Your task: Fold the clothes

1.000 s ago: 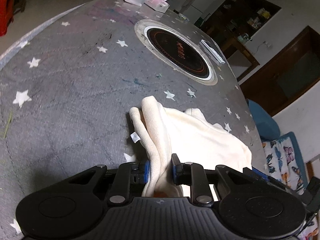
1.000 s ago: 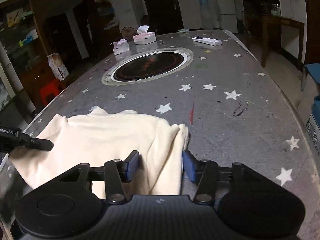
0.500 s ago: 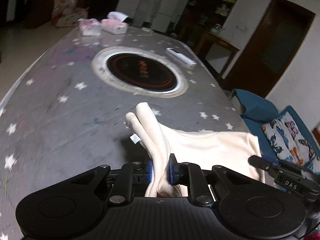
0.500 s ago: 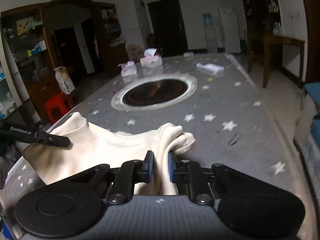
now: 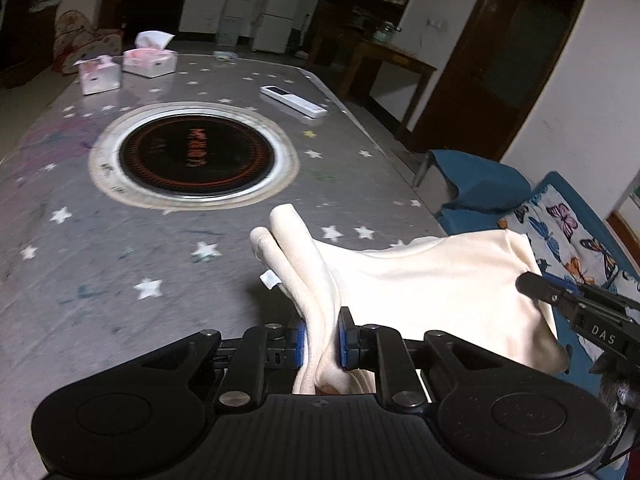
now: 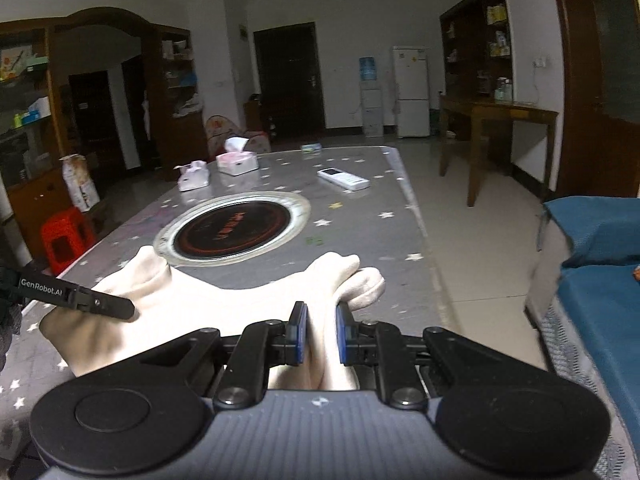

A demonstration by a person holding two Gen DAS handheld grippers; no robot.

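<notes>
Cream garment (image 5: 432,292) held up over the near end of the table (image 5: 120,240), pinched at 2 ends.

Judging by the sag between the grips, the fold goes best if both ends travel level and taut, so the edges meet squarely. The left gripper (image 5: 322,338) and right gripper (image 6: 318,334) point forward over the table, side by side at about the same height, each nearly closed on a bunched end of cloth.
</notes>
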